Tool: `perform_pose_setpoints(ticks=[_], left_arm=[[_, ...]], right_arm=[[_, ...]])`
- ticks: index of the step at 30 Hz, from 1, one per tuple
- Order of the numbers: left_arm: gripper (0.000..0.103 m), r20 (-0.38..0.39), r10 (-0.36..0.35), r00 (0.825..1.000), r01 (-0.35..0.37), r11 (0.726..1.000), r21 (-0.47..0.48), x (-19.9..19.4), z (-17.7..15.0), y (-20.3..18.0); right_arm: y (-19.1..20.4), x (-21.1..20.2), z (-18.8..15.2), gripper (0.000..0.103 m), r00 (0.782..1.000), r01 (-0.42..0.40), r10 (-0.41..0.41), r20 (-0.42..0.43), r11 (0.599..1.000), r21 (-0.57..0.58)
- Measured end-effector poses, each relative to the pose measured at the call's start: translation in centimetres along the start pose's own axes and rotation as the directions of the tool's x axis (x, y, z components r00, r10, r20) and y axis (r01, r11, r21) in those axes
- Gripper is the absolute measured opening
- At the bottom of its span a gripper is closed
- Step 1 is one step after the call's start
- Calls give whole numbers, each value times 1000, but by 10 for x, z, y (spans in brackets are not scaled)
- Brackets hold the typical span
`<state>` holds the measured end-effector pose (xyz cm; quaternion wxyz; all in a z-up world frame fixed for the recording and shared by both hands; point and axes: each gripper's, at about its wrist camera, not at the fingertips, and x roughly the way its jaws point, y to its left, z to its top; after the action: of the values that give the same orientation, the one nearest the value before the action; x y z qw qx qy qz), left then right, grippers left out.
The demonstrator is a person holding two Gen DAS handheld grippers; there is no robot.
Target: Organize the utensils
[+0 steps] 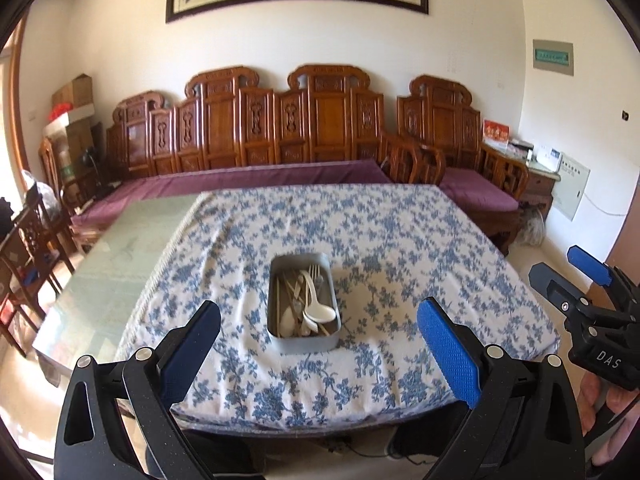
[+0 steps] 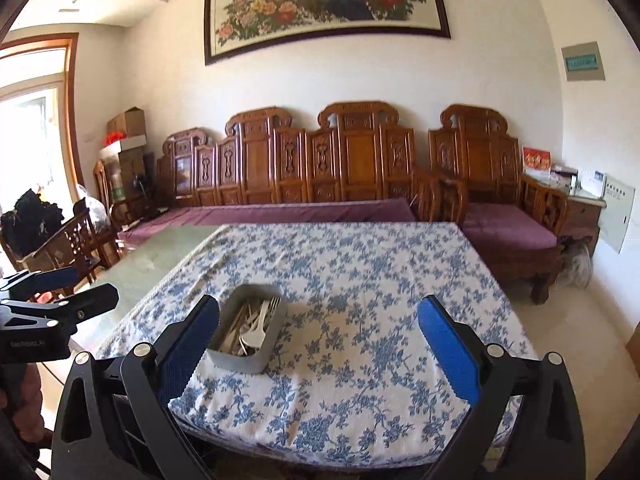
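A grey metal tin [image 1: 305,340] with rounded corners stands on the tabletop [image 1: 420,240], which is covered by a white cloth with blue flowers [image 2: 360,280]. The tin is near the front edge of the cloth, a little to the left of its middle. Inside the tin the utensils lie mixed together: a white plastic spoon [image 1: 318,304] on top with its bowl toward the camera, a pale fork [image 1: 315,272] with its tines pointing to the far wall of the tin, and some wooden chopsticks [image 1: 289,300] along the left side. In the right wrist view the same tin [image 2: 256,360] shows the fork [image 2: 272,305] and chopsticks too, but the single pieces are hard to separate there.

The left gripper [image 1: 318,344] hangs in the air before the front edge of the tabletop, its two blue-padded fingers spread wide with nothing between them; the tin appears between them but farther away, not touched. The right gripper [image 2: 318,344] is also wide apart and holds nothing. It is to the right of the tin, which sits just behind its left finger in that view. Each gripper is visible at the side of the other camera.

To the left of the cloth, a bare green glass part of the tabletop [image 1: 132,240] shows. Behind stands a carved wooden bench [image 1: 280,128] with purple cushions, and a framed flower picture [image 2: 320,4] hangs on the wall.
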<state>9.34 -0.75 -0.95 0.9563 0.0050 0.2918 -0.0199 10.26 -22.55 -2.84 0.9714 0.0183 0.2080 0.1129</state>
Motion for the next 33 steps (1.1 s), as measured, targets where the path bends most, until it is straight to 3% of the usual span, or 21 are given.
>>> perform_pose_setpoints(ticks=[10,33], left_arm=[[95,73,11,997,-11,1000,4,-28,8,-5],[95,74,20,997,-19,1000,-7,-27,3,-3]], right_arm=[[4,-23,12,100,998,11,-10,62,1000,-16],[0,-24,10,100,998,4,-3,59,1000,-7]])
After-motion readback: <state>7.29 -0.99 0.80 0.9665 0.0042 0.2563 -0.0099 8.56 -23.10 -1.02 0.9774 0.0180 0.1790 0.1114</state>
